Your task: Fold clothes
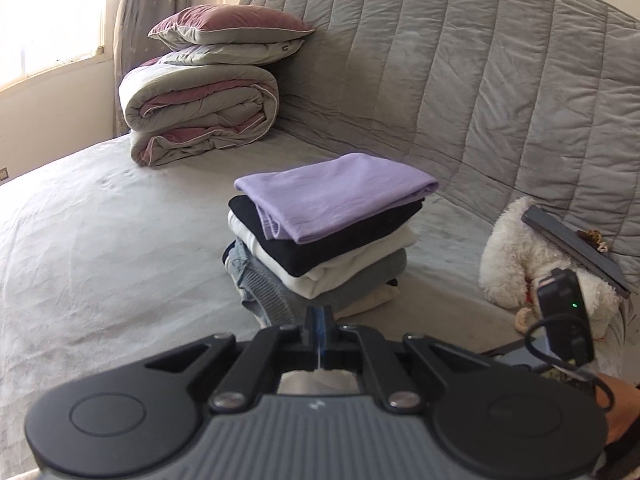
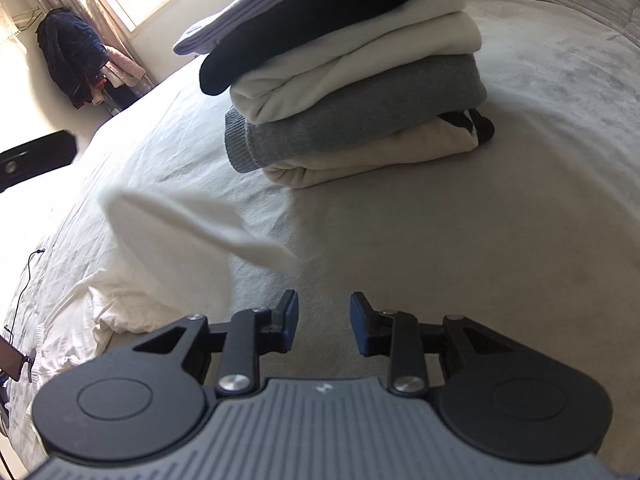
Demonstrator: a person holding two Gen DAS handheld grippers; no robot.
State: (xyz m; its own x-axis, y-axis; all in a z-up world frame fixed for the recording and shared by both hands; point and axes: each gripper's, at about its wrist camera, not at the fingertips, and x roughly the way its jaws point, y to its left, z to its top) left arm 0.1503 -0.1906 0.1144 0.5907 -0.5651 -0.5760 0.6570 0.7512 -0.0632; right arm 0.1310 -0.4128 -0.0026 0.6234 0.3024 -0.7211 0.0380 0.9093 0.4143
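Our left gripper [image 1: 319, 322] sits with its blue pads pressed tight together, and a scrap of white cloth [image 1: 316, 382] shows through the gap in its frame just behind them; whether the pads pinch that cloth we cannot tell. Our right gripper [image 2: 324, 326] has its pads spread apart over bare bedsheet, with nothing between them. We see no earlier view to compare.

Ahead of both tools stands the stack of folded clothes [image 1: 320, 232] on the grey bed [image 1: 100, 232]. From the top it runs: lilac piece [image 1: 340, 192], black piece [image 1: 316, 244], white piece [image 1: 348, 264], grey knit [image 2: 360, 120] and a cream piece [image 2: 360, 160] at the bottom. Something denim-blue peeks out at the stack's left side in the left view.

In the right view a white garment [image 2: 168, 240] lies unfolded on the sheet to the left of our open pads, one blurred flap raised above the bed.

Further back, a rolled duvet [image 1: 200, 112] bears two pillows [image 1: 228, 34] by the quilted headboard [image 1: 460, 80]. A white plush toy [image 1: 516, 256] sits to the right of the stack.
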